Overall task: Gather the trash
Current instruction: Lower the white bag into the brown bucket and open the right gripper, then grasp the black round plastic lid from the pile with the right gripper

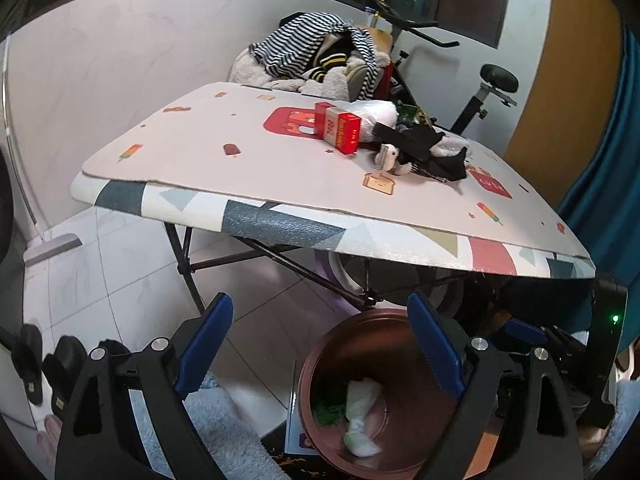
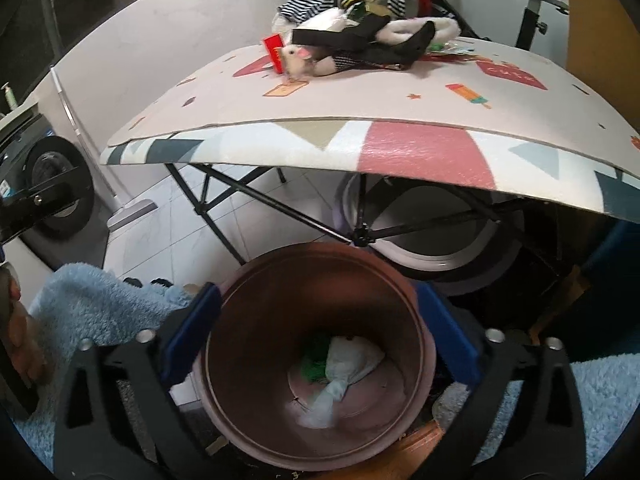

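A round brown bin [image 1: 312, 364] stands on the floor below the table's front edge. Inside it lie a crumpled white tissue [image 1: 360, 412] and a green scrap [image 1: 328, 412]. My left gripper [image 1: 320, 304] is open and empty, up and to the left of the bin. My right gripper [image 2: 319, 294] is open right above the bin [image 2: 312, 280], with nothing between its fingers; the tissue [image 2: 348, 364] and green scrap [image 2: 314, 366] rest on the bin's bottom. On the table sit a red box [image 1: 342, 132], a white plastic bag [image 1: 376, 114] and black fabric [image 1: 436, 152].
The folding table carries a patterned mat [image 1: 280, 224] on black crossed legs. Behind it are a heap of striped clothes [image 1: 316, 52] and an exercise bike [image 1: 492, 84]. A washing machine [image 2: 52, 184] stands at the left. Fluffy blue sleeves [image 2: 92, 304] flank the bin. Slippers [image 1: 44, 364] lie on the tiles.
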Tool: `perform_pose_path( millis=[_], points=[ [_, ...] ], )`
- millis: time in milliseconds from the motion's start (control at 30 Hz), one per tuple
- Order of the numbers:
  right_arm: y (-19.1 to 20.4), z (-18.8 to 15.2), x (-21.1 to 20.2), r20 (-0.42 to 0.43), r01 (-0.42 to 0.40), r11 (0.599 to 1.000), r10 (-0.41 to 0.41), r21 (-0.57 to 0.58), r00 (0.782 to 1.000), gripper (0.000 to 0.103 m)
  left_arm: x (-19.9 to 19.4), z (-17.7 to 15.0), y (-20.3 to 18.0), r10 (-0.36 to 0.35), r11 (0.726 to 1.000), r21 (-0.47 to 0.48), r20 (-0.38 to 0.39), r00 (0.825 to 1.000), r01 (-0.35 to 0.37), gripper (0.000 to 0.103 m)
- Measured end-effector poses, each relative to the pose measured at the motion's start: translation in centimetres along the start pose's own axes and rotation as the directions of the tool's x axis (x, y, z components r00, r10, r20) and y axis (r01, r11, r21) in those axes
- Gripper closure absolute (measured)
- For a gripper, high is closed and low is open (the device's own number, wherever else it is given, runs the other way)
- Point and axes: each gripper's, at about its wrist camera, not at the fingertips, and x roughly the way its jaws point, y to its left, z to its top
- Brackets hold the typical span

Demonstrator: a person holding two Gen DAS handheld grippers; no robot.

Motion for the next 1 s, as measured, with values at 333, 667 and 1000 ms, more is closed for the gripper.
perform_pose_path(
  millis=[333, 667, 1000],
  points=[
    [0.1, 0.3, -0.7, 0.045, -0.003, 1.0, 0.004, -0.021, 0.999, 0.006, 0.1, 0.0, 1.0, -0.003, 0.998, -0.065, -0.006, 1.0, 0.003, 0.016],
    [-0.7, 0.6, -0.5, 0.051, 0.034, 0.999, -0.035, 0.024, 0.998, 0.006, 0.2, 0.1, 1.1, -0.004, 0.998, -0.07, -0.006, 1.0, 0.003, 0.016],
    [-1.7, 0.9, -0.6, 0.073, 0.024, 0.997, -0.029, 0.076, 0.997, 0.006, 0.4, 0.3, 1.2, 0.005, 0.997, -0.081, -0.006, 1.0, -0.006, 0.016]
  ],
)
